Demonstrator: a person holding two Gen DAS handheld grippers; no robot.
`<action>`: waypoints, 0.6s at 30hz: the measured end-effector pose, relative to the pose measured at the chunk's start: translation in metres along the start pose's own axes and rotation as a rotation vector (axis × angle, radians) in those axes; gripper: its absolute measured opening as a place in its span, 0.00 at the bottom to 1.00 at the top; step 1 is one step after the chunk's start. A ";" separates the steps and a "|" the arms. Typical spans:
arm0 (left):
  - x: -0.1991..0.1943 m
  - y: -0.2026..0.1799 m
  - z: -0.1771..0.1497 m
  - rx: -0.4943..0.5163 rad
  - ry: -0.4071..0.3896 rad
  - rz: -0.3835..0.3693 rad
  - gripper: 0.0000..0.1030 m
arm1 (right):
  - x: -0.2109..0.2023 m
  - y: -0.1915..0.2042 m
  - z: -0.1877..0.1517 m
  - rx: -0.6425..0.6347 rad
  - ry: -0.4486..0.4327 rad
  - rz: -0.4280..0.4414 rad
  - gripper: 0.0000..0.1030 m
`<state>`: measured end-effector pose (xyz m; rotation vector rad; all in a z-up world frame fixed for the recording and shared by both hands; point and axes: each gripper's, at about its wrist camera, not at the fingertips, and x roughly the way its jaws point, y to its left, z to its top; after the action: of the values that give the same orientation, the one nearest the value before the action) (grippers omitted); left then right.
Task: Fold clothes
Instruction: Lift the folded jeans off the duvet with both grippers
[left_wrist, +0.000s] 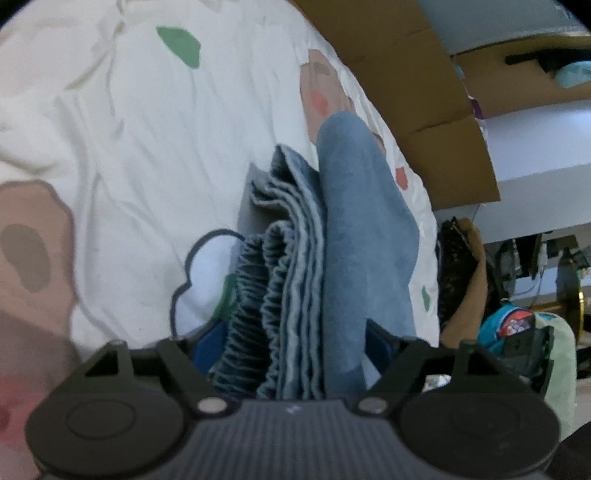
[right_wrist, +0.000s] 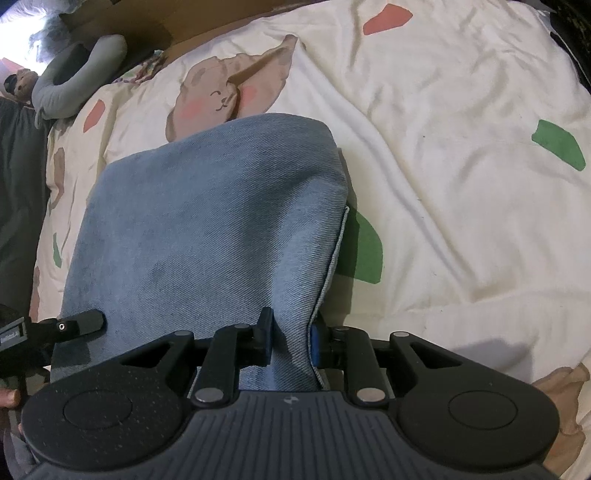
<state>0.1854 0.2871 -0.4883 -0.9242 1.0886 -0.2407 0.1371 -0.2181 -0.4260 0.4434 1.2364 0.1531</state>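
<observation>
No readable words, brand names or numbers showed in either view. A small pale mark sat on the ribbed grey body of the left gripper (left_wrist: 291, 409) and a like one on the right gripper (right_wrist: 289, 400), but neither could be made out as a letter or logo. At the left edge of the right wrist view a grey bar (right_wrist: 10, 334) carried a line of small print, too blurred to read.

Folded jeans (right_wrist: 207, 229) on quilt (right_wrist: 461, 110)
</observation>
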 end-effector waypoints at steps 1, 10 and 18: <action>0.003 0.001 0.001 -0.001 0.007 -0.010 0.80 | 0.000 0.000 0.000 0.000 -0.001 0.000 0.19; 0.012 0.009 0.016 -0.029 0.075 -0.074 0.72 | 0.000 -0.010 -0.004 0.092 -0.015 0.045 0.22; -0.002 -0.004 0.016 0.003 0.042 -0.119 0.43 | -0.018 -0.007 -0.002 0.131 -0.062 0.073 0.18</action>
<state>0.1983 0.2945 -0.4817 -0.9865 1.0732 -0.3608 0.1286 -0.2298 -0.4135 0.6032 1.1744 0.1200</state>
